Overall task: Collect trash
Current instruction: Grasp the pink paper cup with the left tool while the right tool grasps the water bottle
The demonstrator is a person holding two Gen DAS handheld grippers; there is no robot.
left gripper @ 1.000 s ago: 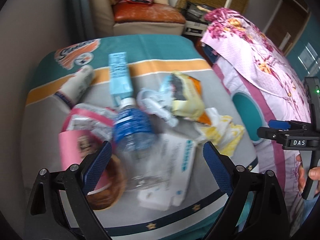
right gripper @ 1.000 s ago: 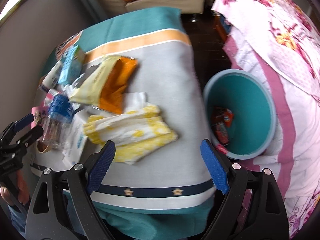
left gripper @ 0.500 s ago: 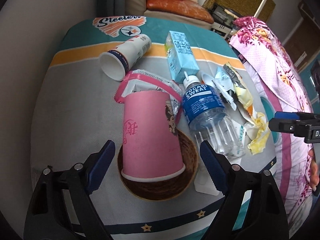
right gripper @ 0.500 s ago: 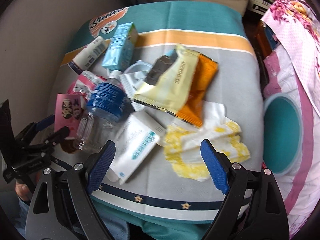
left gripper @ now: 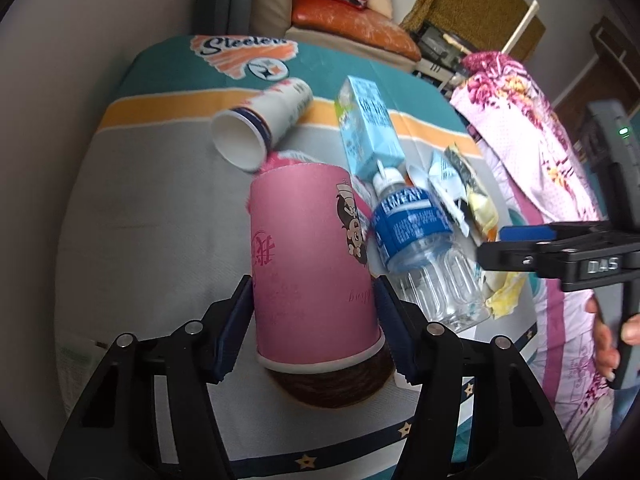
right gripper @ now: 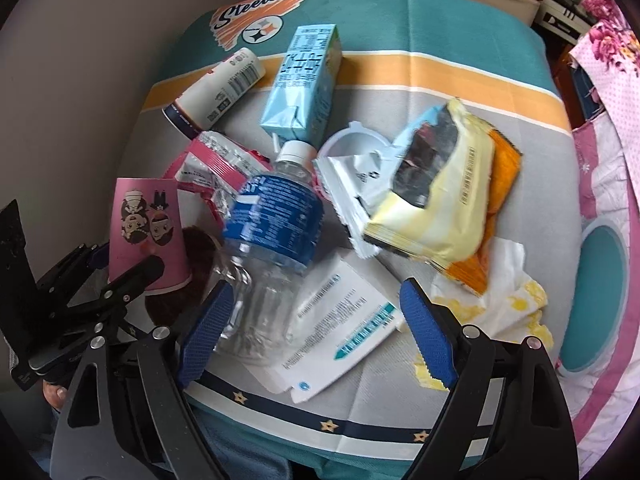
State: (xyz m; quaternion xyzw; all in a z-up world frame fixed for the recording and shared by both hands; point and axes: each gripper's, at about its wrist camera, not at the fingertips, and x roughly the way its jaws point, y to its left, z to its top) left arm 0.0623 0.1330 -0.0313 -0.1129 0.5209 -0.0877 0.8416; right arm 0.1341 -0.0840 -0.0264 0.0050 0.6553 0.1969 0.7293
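Note:
My left gripper [left gripper: 314, 322] is shut on an upside-down pink paper cup [left gripper: 308, 264], which stands on a brown round coaster [left gripper: 332, 384]; the cup also shows in the right wrist view [right gripper: 146, 224]. Beside it lies a clear plastic bottle with a blue label [left gripper: 420, 240] [right gripper: 268, 240]. My right gripper [right gripper: 316, 332] is open, above the bottle's base and a white paper packet [right gripper: 336, 320]. A blue carton [right gripper: 306, 80], a white cup on its side [right gripper: 216, 88], a yellow snack bag [right gripper: 436, 196] and yellow tissue [right gripper: 496, 304] lie around.
The trash lies on a table with a grey and teal Steelers cloth [right gripper: 400, 44]. A teal bin [right gripper: 600, 296] stands on the floor at the right, against a pink floral bedcover [right gripper: 608, 92]. A sofa [left gripper: 352, 12] stands behind the table.
My left gripper moved forward and closed on the pink cup. My right gripper swung left from the bin side to over the bottle and packet, staying open.

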